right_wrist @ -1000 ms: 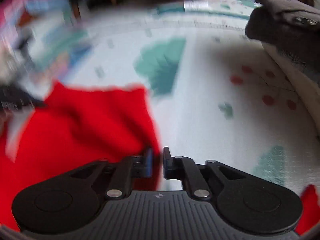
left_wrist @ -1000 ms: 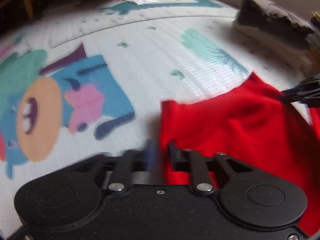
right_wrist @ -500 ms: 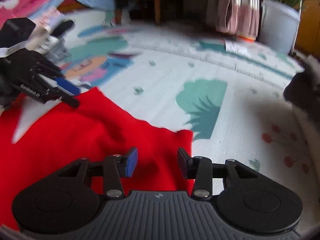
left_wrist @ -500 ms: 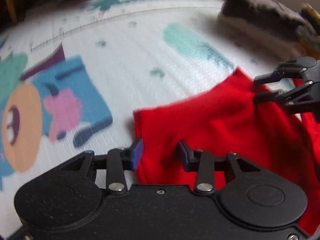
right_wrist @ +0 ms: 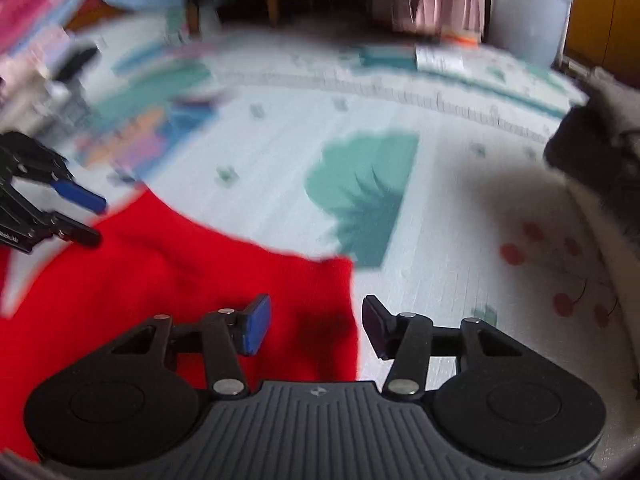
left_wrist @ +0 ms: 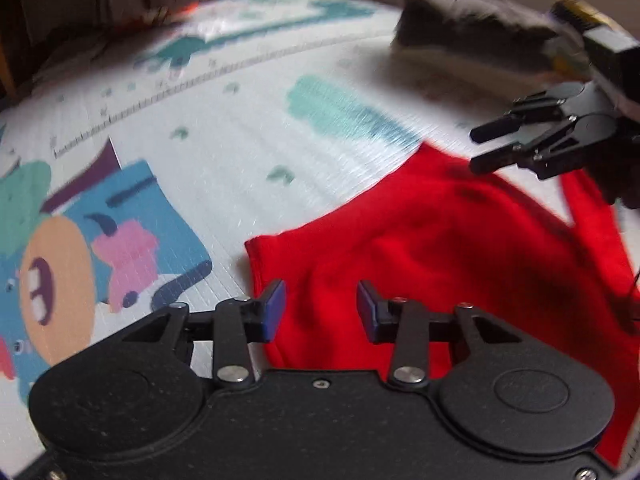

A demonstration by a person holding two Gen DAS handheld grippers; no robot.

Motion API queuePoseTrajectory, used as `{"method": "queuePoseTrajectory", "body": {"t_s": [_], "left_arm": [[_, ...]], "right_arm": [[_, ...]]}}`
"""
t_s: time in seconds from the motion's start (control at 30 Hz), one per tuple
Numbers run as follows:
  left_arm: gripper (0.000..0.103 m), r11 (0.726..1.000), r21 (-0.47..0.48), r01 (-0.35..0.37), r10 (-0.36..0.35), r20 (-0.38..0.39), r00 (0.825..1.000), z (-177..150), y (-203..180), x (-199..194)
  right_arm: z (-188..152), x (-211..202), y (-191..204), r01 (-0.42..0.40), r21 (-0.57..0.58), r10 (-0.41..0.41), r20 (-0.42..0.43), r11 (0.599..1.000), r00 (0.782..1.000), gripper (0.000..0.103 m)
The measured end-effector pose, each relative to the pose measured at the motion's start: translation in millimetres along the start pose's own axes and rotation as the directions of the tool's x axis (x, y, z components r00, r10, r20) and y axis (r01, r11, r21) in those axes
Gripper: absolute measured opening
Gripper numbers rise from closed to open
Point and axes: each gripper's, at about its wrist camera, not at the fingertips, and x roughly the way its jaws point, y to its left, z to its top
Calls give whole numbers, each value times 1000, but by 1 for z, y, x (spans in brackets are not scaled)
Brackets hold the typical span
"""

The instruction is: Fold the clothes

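- Left wrist view: my left gripper (left_wrist: 321, 307) hangs over the near-left corner of the red knit garment (left_wrist: 452, 248), which lies spread flat on the white play mat with cartoon prints (left_wrist: 224, 152).
- My left jaws stand apart with red cloth showing in the gap below them; the blue pads press on nothing. They have just been narrowing a little, yet nothing is grasped.
- In the same view my right gripper (left_wrist: 486, 148) sits above the garment's far-right corner, its two black fingers parted and clear of the cloth.
- Right wrist view: my right gripper (right_wrist: 316, 326) hovers over the garment's right edge (right_wrist: 168, 280), the red corner lying under the gap between the jaws.
- My right jaws are released and have just been widening; no cloth is pinched between them.
- My left gripper (right_wrist: 90, 216) shows just beyond the garment's left far corner, blue pad visible, jaws parted.
- A folded dark grey cloth pile (left_wrist: 468, 20) rests on the mat well beyond the garment, to its far right.
- Beyond the garment the mat carries a teal bush print (right_wrist: 364, 188); red cherry prints (right_wrist: 560, 276) lie to the garment's right.
- A pale round tub (right_wrist: 528, 12) stands far behind the garment at the mat's back edge.
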Motion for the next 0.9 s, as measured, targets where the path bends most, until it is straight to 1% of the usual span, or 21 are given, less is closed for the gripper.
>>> {"method": "queuePoseTrajectory", "body": {"t_s": [0.03, 0.1, 0.13, 0.17, 0.2, 0.23, 0.33, 0.37, 0.4, 0.43, 0.53, 0.57, 0.6, 0.63, 0.67, 0.7, 0.73, 0.8, 0.83, 0.87, 0.9], "left_arm": [[39, 1000, 4, 16, -16, 13, 1000, -4, -3, -10], [39, 999, -13, 42, -42, 6, 999, -17, -10, -16], [39, 999, -8, 39, -39, -28, 999, -24, -15, -11], [39, 1000, -3, 25, -25, -96, 995, -31, -18, 5], [41, 1000, 17, 15, -13, -104, 995, -37, -20, 9], [40, 999, 37, 5, -1, -110, 994, -44, -22, 13], [39, 999, 32, -1, 3, -43, 999, -44, -34, -16], [39, 1000, 30, -3, 4, -21, 1000, -45, -37, -26], [39, 1000, 29, -5, 5, 1, 1000, -45, -41, -36], [39, 999, 50, 12, -12, 7, 1000, -50, -50, -43], [39, 992, 111, 59, -56, -30, 998, -79, -81, -52], [39, 990, 129, 61, -55, -54, 997, -94, -91, -54], [39, 988, 151, 43, -30, -84, 996, -108, -98, -52], [39, 984, 177, 27, -10, -97, 995, -122, -103, -52], [39, 979, 203, 11, 11, -108, 994, -136, -108, -52], [39, 976, 216, -3, 25, -100, 995, -140, -113, -58], [39, 975, 223, -14, 37, -100, 994, -142, -119, -64], [39, 980, 199, -8, 21, -62, 998, -147, -127, -76], [39, 982, 188, 9, 6, -77, 997, -151, -130, -77], [39, 983, 185, 13, 7, -108, 994, -157, -132, -72], [39, 983, 180, 17, 8, -137, 991, -163, -134, -68]], "right_arm": [[-5, -11, 7, -16, -14, 17, 19, 1000, 1000, 51], [-20, -32, 23, -62, -51, 64, 41, 997, 997, 52], [-30, -43, 30, -82, -79, 84, 24, 993, 996, 53], [-42, -45, 39, -74, -116, 71, -27, 990, 997, 57], [-54, -40, 45, -58, -136, 45, -94, 989, 995, 56], [-66, -35, 49, -42, -152, 17, -162, 987, 987, 54], [-82, -60, 50, -34, -122, 23, -89, 992, 996, 52], [-85, -74, 54, -39, -117, 34, -44, 992, 998, 53], [-88, -88, 59, -63, -126, 62, -10, 990, 998, 52], [-92, -99, 67, -81, -154, 82, 0, 985, 997, 52], [-113, -116, 93, -115, -242, 109, -39, 963, 993, 52], [-122, -114, 99, -112, -268, 93, -83, 957, 992, 52], [-132, -110, 105, -104, -294, 68, -131, 950, 989, 54], [-140, -100, 107, -96, -298, 35, -204, 950, 978, 55], [-143, -99, 103, -95, -260, 40, -209, 961, 977, 58], [-145, -101, 98, -95, -214, 53, -196, 972, 979, 56], [-142, -106, 99, -87, -220, 51, -169, 972, 984, 55], [-134, -117, 103, -66, -254, 40, -105, 965, 994, 55], [-134, -118, 105, -62, -261, 34, -112, 963, 993, 55], [-137, -112, 105, -63, -256, 21, -165, 964, 986, 58], [-140, -108, 100, -74, -221, 30, -196, 973, 980, 61]]}}
